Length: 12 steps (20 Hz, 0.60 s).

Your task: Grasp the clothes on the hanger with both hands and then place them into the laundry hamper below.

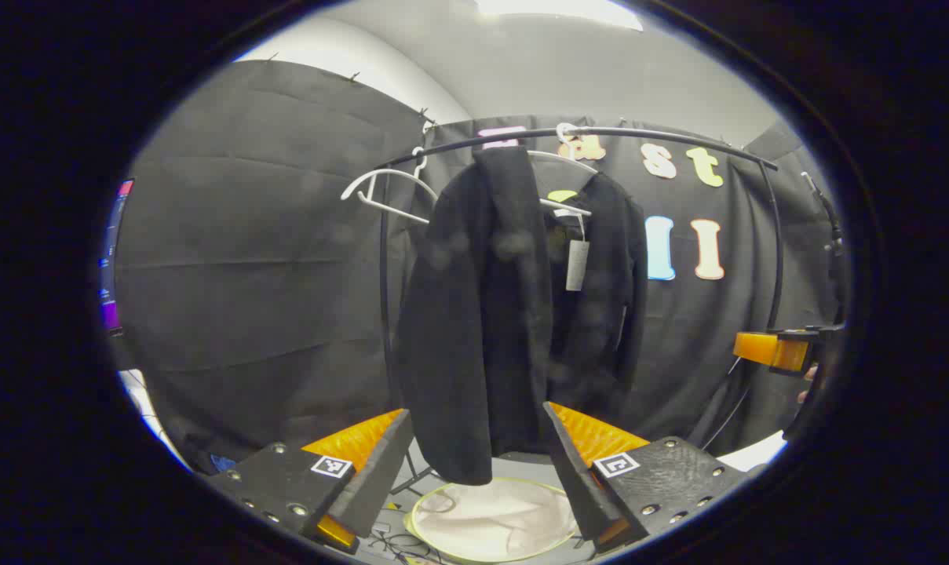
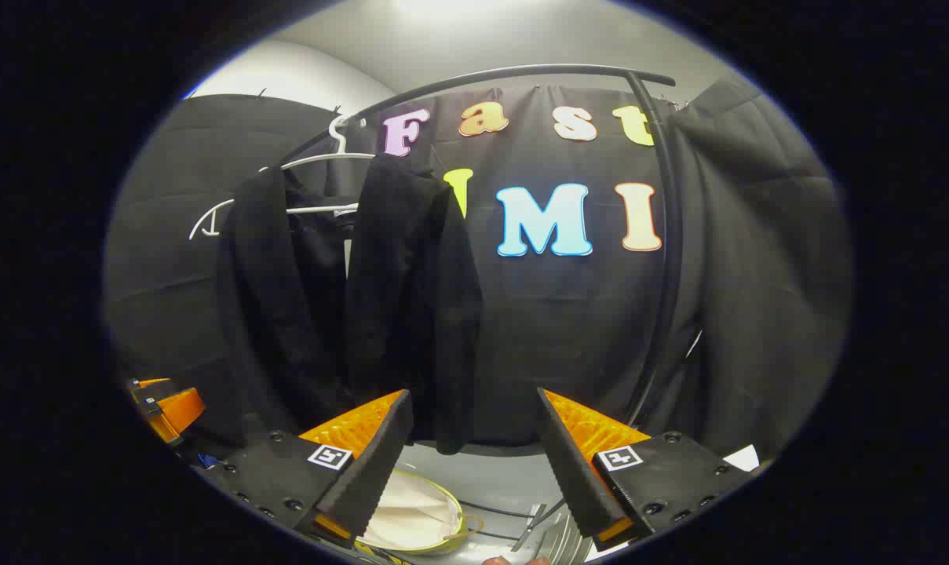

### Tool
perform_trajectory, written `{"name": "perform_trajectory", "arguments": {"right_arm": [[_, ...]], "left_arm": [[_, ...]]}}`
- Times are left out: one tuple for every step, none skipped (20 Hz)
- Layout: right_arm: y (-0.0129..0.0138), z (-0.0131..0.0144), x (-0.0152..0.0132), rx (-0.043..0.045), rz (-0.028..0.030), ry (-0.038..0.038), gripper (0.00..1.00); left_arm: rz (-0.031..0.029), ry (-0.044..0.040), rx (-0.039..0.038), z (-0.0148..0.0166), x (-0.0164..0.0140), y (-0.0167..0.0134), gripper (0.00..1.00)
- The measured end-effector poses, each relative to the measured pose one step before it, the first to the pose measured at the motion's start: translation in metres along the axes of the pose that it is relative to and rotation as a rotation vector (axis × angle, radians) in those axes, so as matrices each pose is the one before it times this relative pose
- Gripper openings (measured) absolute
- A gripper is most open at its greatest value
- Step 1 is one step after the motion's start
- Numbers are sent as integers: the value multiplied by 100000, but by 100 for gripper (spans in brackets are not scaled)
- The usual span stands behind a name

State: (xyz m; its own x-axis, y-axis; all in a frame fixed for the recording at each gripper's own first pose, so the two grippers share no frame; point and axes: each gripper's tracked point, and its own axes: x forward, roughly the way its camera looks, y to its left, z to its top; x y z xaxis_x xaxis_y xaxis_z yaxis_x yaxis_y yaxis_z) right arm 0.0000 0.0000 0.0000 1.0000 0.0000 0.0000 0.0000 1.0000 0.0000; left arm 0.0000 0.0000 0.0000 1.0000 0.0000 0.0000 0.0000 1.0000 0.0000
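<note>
A black jacket (image 1: pixel 490 314) hangs on a white hanger (image 1: pixel 572 165) from a dark curved rail (image 1: pixel 639 135); a tag dangles inside its collar. Below it stands the laundry hamper (image 1: pixel 490 522), round with a pale lining and a yellow-green rim. My left gripper (image 1: pixel 478 420) is open in front of the jacket's lower hem, not touching it. In the right gripper view the same jacket (image 2: pixel 364 306) hangs left of centre and the hamper (image 2: pixel 411 510) shows at the bottom. My right gripper (image 2: pixel 474 404) is open, short of the cloth. The other gripper (image 2: pixel 164 408) shows at far left.
A second, empty white hanger (image 1: pixel 384 192) hangs on the rail to the left of the jacket. The rail's upright posts (image 2: pixel 666 259) stand close to the black cloth wall. Cables lie on the floor by the hamper. The right gripper (image 1: pixel 780 349) shows at the left view's right edge.
</note>
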Motion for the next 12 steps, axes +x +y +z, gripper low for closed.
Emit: {"name": "perform_trajectory", "arguments": {"right_arm": [[-140, 201, -141, 839, -1148, -471, 99], [-228, 639, -130, 647, -1341, -1533, 98], [-81, 505, -120, 658, -859, -1623, 98], [131, 406, -93, 625, -537, -1166, 97], [161, 352, -177, 163, -1393, -1480, 97], [40, 387, -293, -146, -2446, -2035, 97], [-7, 310, -447, -331, -3613, -2207, 98], [132, 160, -557, -458, -3454, -348, 98], [578, 189, -776, -139, -2014, -1150, 96], [919, 623, -597, -359, -1446, -1726, 98], [1045, 272, -473, -669, -514, -759, 97], [1046, 186, -440, -607, -289, 453, 97]], "left_arm": [[-1530, 455, 277, 374, 161, -222, 94], [-1949, -562, 878, 648, 176, -213, 95], [-2022, -794, 1615, 833, 263, -150, 95], [-2516, -476, 1974, 691, 384, -38, 94], [-3501, -392, 1809, 760, 410, -33, 95], [-3905, -802, 1380, 808, 276, -1, 95], [-4960, -1373, 1663, 810, 185, 108, 95], [-4579, 90, 2423, 669, 268, 237, 95], [-3317, -835, 2464, 932, 52, 694, 95], [-2098, -1529, 1506, 1075, -234, 1080, 95], [-2341, -866, 65, 854, -50, 841, 94], [-2508, -606, -1383, 493, -54, 439, 95]]}}
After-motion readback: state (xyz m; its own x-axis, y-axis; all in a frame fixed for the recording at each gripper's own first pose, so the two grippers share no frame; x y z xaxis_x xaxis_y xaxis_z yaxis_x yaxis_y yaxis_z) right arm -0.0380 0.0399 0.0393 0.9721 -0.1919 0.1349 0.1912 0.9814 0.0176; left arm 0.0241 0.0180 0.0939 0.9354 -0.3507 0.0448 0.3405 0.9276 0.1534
